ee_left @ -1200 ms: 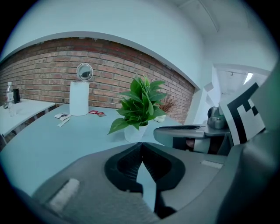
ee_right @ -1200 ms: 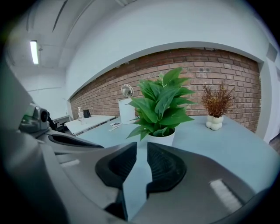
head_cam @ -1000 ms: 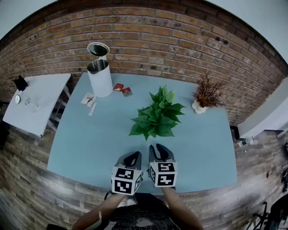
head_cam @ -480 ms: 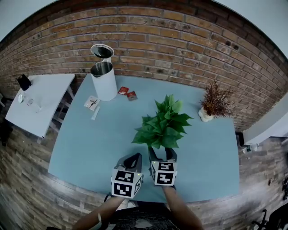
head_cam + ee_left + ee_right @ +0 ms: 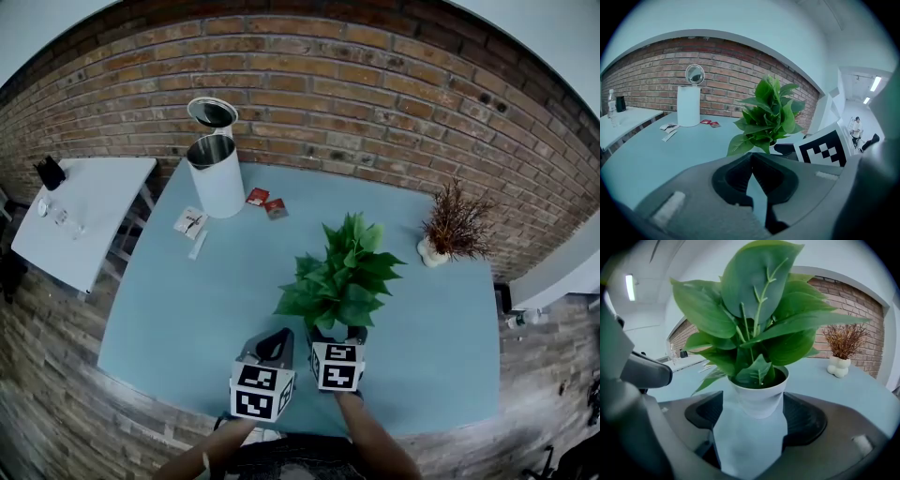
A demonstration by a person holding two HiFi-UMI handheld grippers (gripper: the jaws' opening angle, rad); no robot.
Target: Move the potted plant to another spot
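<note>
Right gripper view looks straight at the potted plant [image 5: 757,348]. Its white pot [image 5: 759,397] stands on the counter [image 5: 178,309] between the jaws of the right gripper [image 5: 339,335]. Those jaws have just been opening and now stand wide, with a strip of bare counter showing on each side of the pot, so the pads do not press on it yet. The wide spread seems chosen to clear the pot's rim, its broadest part, before closing on the tapered wall lower down. The gripper points gently downward and comes in low, which keeps the jaws under the spreading leaves rather than crushing them.

The plant sits a little right of the counter's middle and nearer the near edge than the far one, so it has not been lifted or carried anywhere.

The left gripper [image 5: 275,339] hovers beside the right one over the near edge, its jaws closed tip to tip on nothing. It is probably held aside as a spare, since one grip suits so small a pot.

A white lidded bin [image 5: 216,173] takes the far left corner and a dried plant [image 5: 455,225] the far right, leaving open counter between them as likely new spots.
</note>
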